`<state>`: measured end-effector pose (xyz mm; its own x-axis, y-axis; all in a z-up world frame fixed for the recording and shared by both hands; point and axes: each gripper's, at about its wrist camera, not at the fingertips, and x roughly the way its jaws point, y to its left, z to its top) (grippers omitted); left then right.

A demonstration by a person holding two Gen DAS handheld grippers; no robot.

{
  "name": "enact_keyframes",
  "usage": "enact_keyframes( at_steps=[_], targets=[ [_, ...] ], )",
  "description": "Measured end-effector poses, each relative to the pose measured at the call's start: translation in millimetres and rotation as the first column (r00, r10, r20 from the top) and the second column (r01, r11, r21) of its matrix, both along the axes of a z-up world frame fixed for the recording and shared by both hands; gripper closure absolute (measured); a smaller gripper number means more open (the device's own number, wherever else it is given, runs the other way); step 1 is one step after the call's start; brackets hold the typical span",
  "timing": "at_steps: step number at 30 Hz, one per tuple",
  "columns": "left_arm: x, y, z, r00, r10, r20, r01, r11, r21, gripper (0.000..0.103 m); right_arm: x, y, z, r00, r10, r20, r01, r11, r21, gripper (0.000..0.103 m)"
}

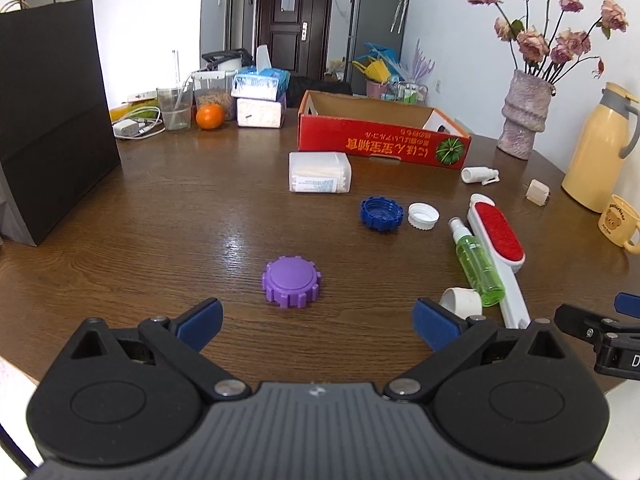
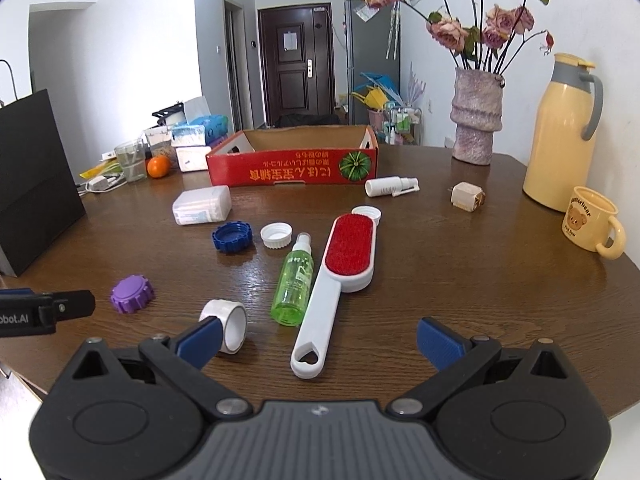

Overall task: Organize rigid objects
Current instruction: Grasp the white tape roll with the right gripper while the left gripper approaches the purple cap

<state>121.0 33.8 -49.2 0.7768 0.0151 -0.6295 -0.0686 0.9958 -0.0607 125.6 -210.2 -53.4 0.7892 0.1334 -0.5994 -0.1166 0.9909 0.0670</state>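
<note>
Right tool gapes over lint brush, seemingly not touching.

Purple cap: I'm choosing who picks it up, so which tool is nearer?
Left. The purple cap lies just ahead of the open left tool, nearly centred; the open right tool sits off to its right, facing the lint brush.

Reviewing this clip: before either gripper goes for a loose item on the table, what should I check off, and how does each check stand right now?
1. Left gripper open, empty: ok.
2. Right gripper open, empty: ok.
3. Purple cap ahead of the left gripper, standing apart from other items: ok.
4. Lint brush handle free to grasp: not ok, green spray bottle lies against it.
5. Red cardboard box open, with room: ok from the right wrist view.
6. Tape roll clear of the right gripper's fingers: cannot tell.
</note>
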Motion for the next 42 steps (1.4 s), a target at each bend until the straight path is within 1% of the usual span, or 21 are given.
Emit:
enact_keyframes(
  at_steps=[10, 19, 25, 29, 31, 33, 34, 36, 40, 41, 42],
  targets=[
    [26.6, 7.4, -15.4, 0.999, 0.018, -0.052, -0.018, 1.0, 0.002, 0.0, 26.5, 11.2, -13.7, 0.999, 0.033, -0.038, -0.033, 0.999, 0.007, 0.0],
    [45.1, 17.1, -25.5, 0.996, 0.028, -0.08, -0.027, 1.0, 0.006, 0.0, 40.1, 39.3, -21.2, 0.994, 0.096, -0.053, -0.097, 0.995, -0.012, 0.0],
    [54.7, 25.2, -31.7, 0.995, 0.034, -0.092, -0.033, 0.999, 0.007, 0.0, 46.9, 57.6, -24.3, 0.989, 0.137, -0.05, -0.138, 0.99, -0.023, 0.004],
    [60.8, 29.7, -36.7, 0.994, 0.036, -0.102, -0.035, 0.999, 0.006, 0.0, 51.6, 69.4, -28.9, 0.985, 0.159, -0.063, -0.162, 0.986, -0.041, 0.007],
    [64.1, 31.5, -39.7, 0.994, 0.035, -0.107, -0.035, 0.999, 0.006, 0.0, 53.8, 73.6, -31.6, 0.983, 0.17, -0.07, -0.173, 0.984, -0.046, 0.015],
    [67.3, 34.3, -42.2, 0.993, 0.035, -0.113, -0.035, 0.999, 0.005, 0.0, 57.0, 77.3, -34.5, 0.979, 0.185, -0.083, -0.189, 0.981, -0.042, 0.03],
    [68.7, 34.9, -43.3, 0.993, 0.035, -0.115, -0.035, 0.999, 0.004, 0.0, 58.3, 78.6, -35.5, 0.977, 0.193, -0.088, -0.196, 0.98, -0.037, 0.033],
    [71.3, 36.2, -45.1, 0.992, 0.036, -0.117, -0.036, 0.999, 0.002, 0.0, 61.1, 81.3, -38.1, 0.974, 0.204, -0.097, -0.208, 0.977, -0.035, 0.05],
    [76.3, 36.5, -47.8, 0.992, 0.029, -0.119, -0.029, 1.0, 0.004, 0.0, 67.2, 83.4, -41.3, 0.97, 0.216, -0.111, -0.219, 0.976, -0.019, 0.065],
    [78.0, 36.2, -48.7, 0.992, 0.027, -0.12, -0.027, 1.0, 0.004, 0.001, 68.8, 83.3, -41.8, 0.97, 0.216, -0.113, -0.219, 0.976, -0.015, 0.07],
    [79.7, 35.9, -49.8, 0.992, 0.025, -0.122, -0.025, 1.0, 0.004, 0.003, 70.3, 82.7, -42.2, 0.97, 0.215, -0.112, -0.217, 0.976, -0.01, 0.072]
  ],
)
